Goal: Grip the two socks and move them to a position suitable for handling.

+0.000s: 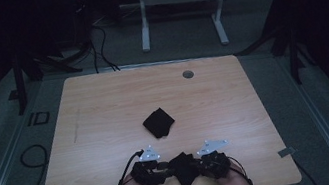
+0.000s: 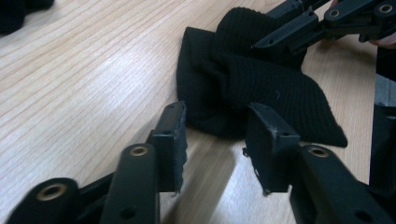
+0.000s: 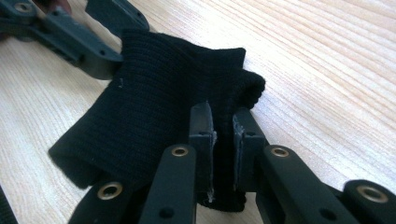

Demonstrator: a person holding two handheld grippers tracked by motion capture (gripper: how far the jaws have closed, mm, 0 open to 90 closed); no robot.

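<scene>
Pinching one edge of the black ribbed knit cloth [image 3: 154, 121], the right tongs [image 3: 223, 123] hold it; the left tongs [image 2: 215, 133] stand apart, cloth's opposite edge just ahead on the tabletop [image 1: 104, 107].

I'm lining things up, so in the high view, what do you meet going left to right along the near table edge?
Left claw → black knit cloth → right claw.

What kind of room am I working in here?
Probably a lab or recording workspace: a bare wooden table with a cable hole, cables on grey carpet, and dark stands around it.
</scene>
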